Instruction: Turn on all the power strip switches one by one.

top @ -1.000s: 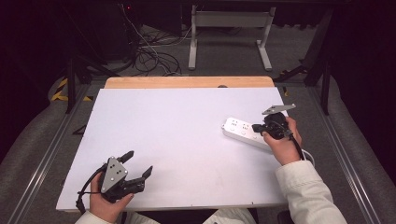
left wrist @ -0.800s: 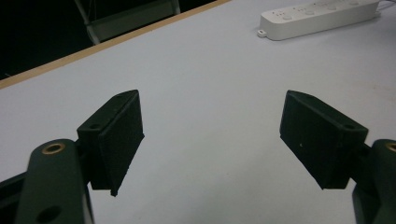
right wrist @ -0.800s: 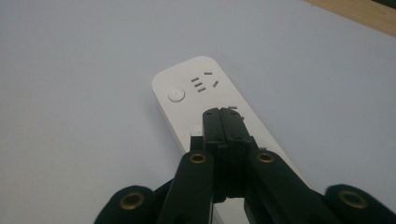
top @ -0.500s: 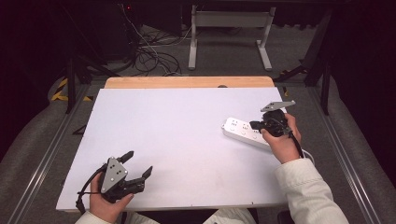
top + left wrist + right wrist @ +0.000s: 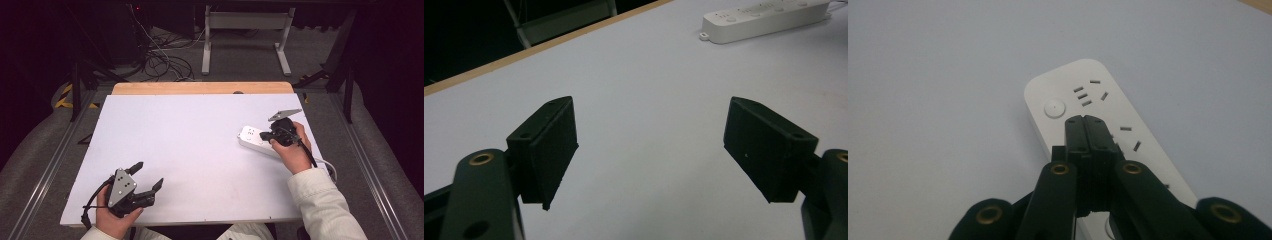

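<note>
Change: nothing has visibly shifted; both hands keep their places.
Right hand-held gripper (image 5: 266,135): jaws pressed together, nothing between them, tips over the power strip near its round button (image 5: 1055,108).
Power strip (image 5: 252,139): white, flat on the counter (image 5: 190,140), toward its right side.
Left hand-held gripper (image 5: 148,174): jaws spread wide, empty, near the counter's front left edge, well apart from the strip.
</note>
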`<state>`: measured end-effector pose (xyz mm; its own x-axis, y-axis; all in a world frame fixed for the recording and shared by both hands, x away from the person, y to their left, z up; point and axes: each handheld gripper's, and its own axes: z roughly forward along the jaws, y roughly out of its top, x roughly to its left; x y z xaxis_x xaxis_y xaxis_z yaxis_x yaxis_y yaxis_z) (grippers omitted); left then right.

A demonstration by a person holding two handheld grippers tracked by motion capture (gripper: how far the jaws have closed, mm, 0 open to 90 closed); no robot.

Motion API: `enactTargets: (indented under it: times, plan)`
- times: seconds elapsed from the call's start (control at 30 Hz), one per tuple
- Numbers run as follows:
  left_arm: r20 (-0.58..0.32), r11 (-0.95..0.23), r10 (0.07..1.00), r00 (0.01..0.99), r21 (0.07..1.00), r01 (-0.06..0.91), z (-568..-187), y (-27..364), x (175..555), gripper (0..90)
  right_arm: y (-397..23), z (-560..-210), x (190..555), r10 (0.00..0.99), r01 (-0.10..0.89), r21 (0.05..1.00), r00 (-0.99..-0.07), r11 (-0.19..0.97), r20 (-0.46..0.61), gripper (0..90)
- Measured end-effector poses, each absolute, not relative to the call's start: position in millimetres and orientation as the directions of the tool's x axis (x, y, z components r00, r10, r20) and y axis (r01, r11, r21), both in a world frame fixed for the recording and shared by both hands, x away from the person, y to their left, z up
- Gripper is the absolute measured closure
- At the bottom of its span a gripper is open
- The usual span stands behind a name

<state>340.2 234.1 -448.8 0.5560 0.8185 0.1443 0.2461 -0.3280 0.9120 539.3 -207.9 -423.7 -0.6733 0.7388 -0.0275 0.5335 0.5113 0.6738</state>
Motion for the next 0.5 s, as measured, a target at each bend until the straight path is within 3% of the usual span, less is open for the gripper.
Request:
enactTargets:
  times: [0.5]
  plan:
    - [0.142,-0.328,0.818,0.557,0.911,0.25,-449,234,340,21.7,-205,-437,547,0.747,0.561,0.637,-0.664,0.529,-0.035,90.0]
